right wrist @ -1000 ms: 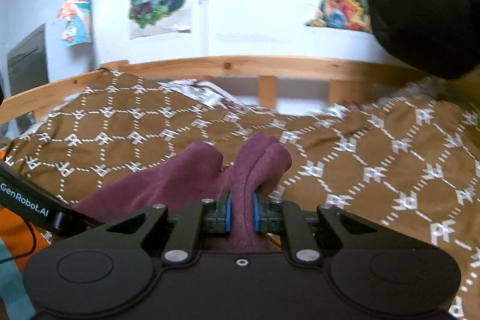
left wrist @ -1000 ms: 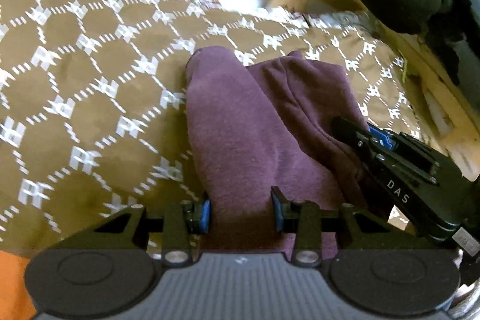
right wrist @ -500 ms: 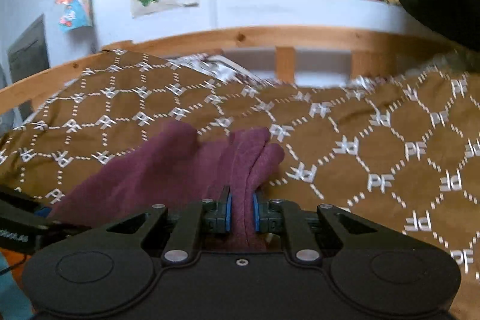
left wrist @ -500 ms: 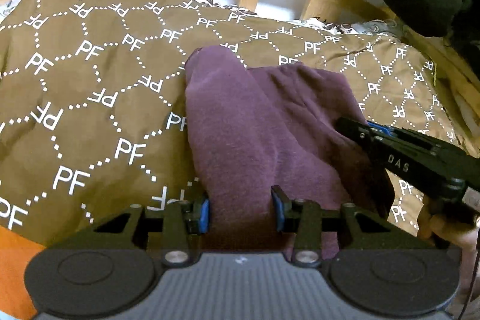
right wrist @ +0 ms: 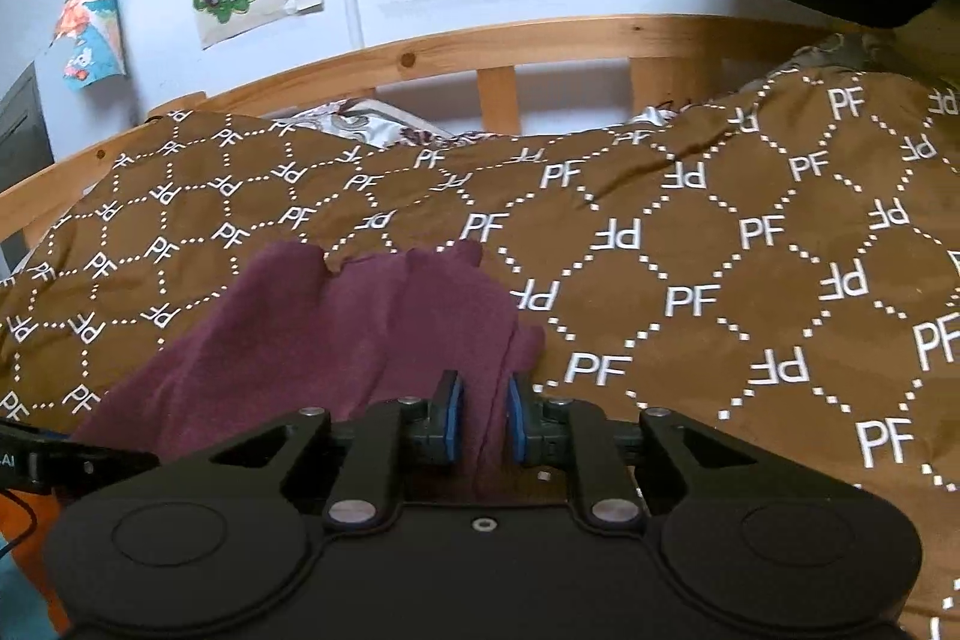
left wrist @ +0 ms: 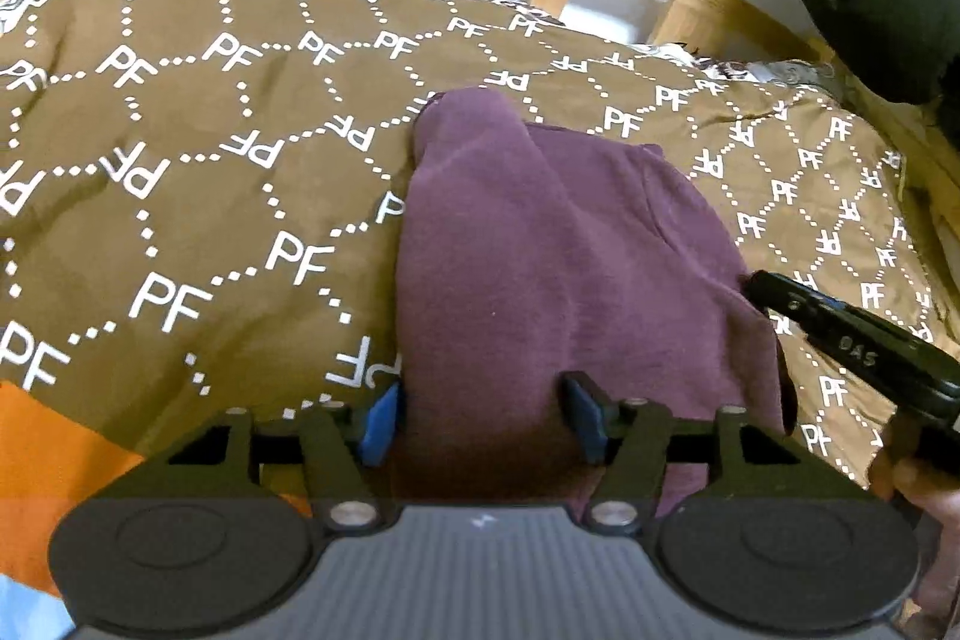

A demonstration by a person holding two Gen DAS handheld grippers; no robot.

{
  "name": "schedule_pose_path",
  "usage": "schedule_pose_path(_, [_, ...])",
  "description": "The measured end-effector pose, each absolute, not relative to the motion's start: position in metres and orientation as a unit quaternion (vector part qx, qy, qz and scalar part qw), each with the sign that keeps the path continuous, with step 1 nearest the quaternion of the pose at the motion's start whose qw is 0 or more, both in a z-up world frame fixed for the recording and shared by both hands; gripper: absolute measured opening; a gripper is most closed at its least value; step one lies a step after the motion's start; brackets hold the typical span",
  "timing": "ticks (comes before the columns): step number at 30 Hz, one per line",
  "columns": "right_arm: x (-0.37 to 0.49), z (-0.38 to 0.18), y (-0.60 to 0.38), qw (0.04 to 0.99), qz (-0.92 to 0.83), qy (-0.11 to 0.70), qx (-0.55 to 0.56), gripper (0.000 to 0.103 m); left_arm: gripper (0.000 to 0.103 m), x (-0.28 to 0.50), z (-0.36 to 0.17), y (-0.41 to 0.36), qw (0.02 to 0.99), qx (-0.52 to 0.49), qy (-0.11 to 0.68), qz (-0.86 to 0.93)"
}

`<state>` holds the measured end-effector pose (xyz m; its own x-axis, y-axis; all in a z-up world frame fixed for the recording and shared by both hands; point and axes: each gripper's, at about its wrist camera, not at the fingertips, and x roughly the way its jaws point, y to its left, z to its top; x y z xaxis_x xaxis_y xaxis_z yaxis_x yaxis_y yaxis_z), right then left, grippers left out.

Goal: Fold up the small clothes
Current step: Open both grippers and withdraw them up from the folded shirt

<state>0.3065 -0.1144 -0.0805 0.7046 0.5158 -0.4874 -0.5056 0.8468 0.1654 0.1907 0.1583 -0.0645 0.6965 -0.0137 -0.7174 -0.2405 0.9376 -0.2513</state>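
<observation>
The maroon garment [left wrist: 540,268] lies on the brown patterned bedspread [left wrist: 198,172], spreading ahead of both your grippers. Your left gripper [left wrist: 480,418] stands wide, its blue pads [left wrist: 378,424] flanking a thick bunch of the cloth's near edge. Your right gripper [right wrist: 483,424] is clenched on a narrow fold at the garment's right edge, just beside the bare bedspread [right wrist: 690,280].

Left gripper [left wrist: 480,418] sits low with its jaws spread wide around thick maroon cloth; right gripper [right wrist: 482,421] reaches in from the right, jaws pinched narrowly on a fold
</observation>
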Motion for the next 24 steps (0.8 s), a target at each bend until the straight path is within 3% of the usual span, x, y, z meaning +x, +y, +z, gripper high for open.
schedule_pose_path(2, [0.306,-0.079,-0.118,0.923,0.276,0.267,0.012,0.018,0.077,0.190,-0.064,0.158,0.903,-0.166,0.388,0.077])
schedule_pose_path(7, [0.300,-0.074,-0.127,0.924,0.279,0.260,0.011,0.022,0.090,0.187,-0.060,0.160,0.897,-0.178,0.389,0.114])
schedule_pose_path(17, [0.286,-0.051,-0.138,0.930,0.285,0.227,0.032,0.065,0.102,0.173,-0.029,0.159,0.913,-0.164,0.320,0.193])
schedule_pose_path(24, [0.269,-0.023,-0.152,0.932,0.301,0.193,0.051,0.092,0.103,0.154,-0.007,0.144,0.927,-0.145,0.272,0.214])
